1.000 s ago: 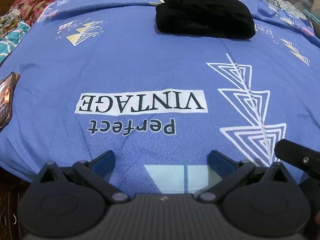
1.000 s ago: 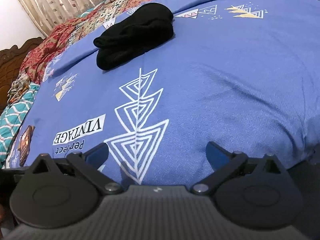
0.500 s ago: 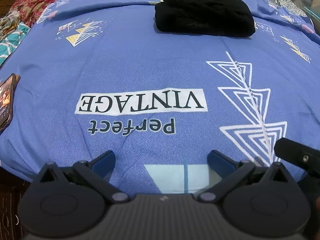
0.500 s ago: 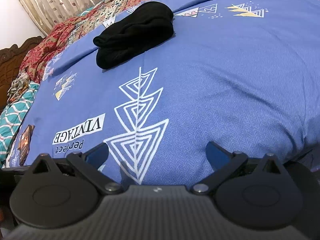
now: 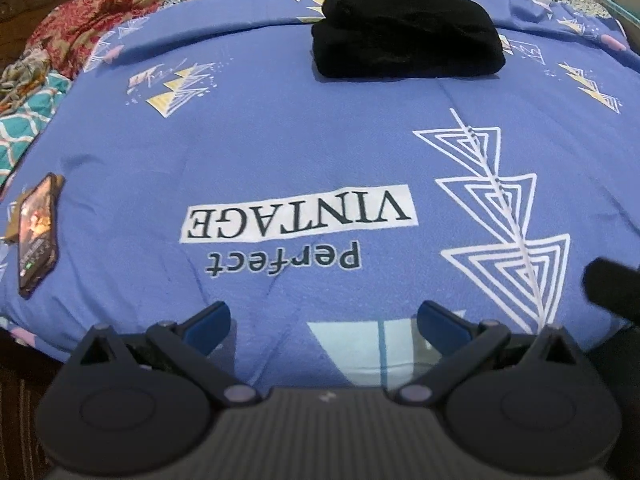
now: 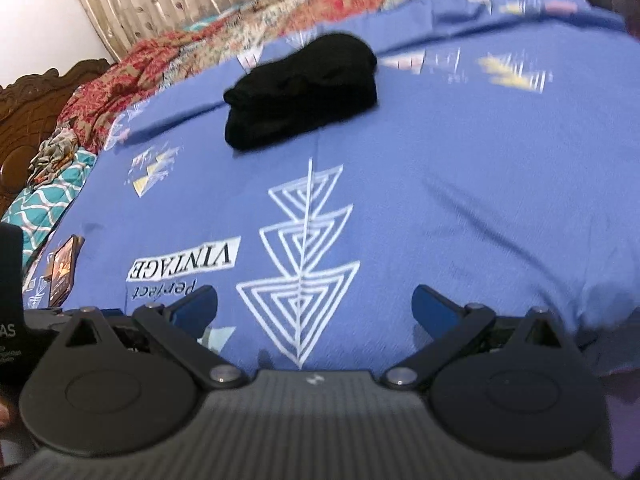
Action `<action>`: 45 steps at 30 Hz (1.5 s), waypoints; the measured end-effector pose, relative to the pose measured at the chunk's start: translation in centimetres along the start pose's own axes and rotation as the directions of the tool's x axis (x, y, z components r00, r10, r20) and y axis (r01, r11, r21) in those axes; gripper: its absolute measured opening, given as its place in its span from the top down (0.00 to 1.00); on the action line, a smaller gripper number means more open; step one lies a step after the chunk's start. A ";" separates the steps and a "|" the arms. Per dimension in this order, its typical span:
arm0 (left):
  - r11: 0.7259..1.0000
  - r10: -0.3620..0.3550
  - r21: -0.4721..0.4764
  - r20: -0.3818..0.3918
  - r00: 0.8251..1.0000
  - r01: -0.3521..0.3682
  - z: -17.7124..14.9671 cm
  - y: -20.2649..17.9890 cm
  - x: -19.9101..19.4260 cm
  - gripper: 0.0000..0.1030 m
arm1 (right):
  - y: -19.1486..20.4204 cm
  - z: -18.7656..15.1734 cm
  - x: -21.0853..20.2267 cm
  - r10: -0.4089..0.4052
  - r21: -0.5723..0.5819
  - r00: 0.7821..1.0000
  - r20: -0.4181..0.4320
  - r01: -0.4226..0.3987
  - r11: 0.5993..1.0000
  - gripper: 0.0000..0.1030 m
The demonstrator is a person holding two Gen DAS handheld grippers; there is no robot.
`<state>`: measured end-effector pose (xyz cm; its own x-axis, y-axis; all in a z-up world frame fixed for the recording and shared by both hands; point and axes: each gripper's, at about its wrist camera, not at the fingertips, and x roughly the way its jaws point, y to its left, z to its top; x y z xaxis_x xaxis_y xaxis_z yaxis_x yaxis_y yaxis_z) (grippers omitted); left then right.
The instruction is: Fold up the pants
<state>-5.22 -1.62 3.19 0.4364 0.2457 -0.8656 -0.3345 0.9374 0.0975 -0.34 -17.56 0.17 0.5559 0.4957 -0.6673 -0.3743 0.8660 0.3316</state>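
Black pants [image 5: 406,32] lie at the far side of the bed [image 5: 280,152], already a compact folded bundle, on the blue printed bedspread; in the right wrist view they sit far and a bit left [image 6: 300,96]. Left tool [image 5: 322,324] has its fingers spread wide with nothing between them, low at the near edge of the bed, well apart from the pants. Right tool [image 6: 314,304] likewise spread wide and empty at the near edge; that view is motion-blurred.

Step judged: folding looks finished, or nearly; both tools stand off from the bundle. The next move, if any, calls for a reach across the bed to tidy or press the bundle; otherwise done.

A phone [image 5: 36,236] lies at the near-left edge of the bed, clear of any reach. Patterned quilts [image 6: 120,76] at far left.
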 end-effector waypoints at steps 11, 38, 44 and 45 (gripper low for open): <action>0.991 0.137 -0.026 0.127 0.982 -0.135 0.8 0.6 -1.9 0.00 | 0.5 0.0 0.3 -0.013 0.010 1.000 0.026 0.013 1.000 0.00; 0.985 0.175 -0.020 0.137 0.975 -0.174 0.6 0.4 -2.3 0.00 | -0.9 -0.3 0.1 0.015 0.058 1.000 0.002 -0.015 0.998 0.00; 0.984 0.176 -0.014 0.126 0.976 -0.175 0.5 0.5 -2.1 0.00 | -0.9 -0.2 0.2 0.016 0.057 1.000 0.001 -0.016 0.998 0.00; 0.984 0.177 -0.014 0.124 0.976 -0.176 0.5 0.5 -2.1 0.00 | -0.9 -0.2 0.2 0.016 0.057 1.000 0.001 -0.016 0.998 0.00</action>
<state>-5.85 -1.53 5.27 0.4706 0.4362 -0.7670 -0.4176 0.8758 0.2419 -0.04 -18.30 -0.39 0.5504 0.5094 -0.6615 -0.3402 0.8604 0.3795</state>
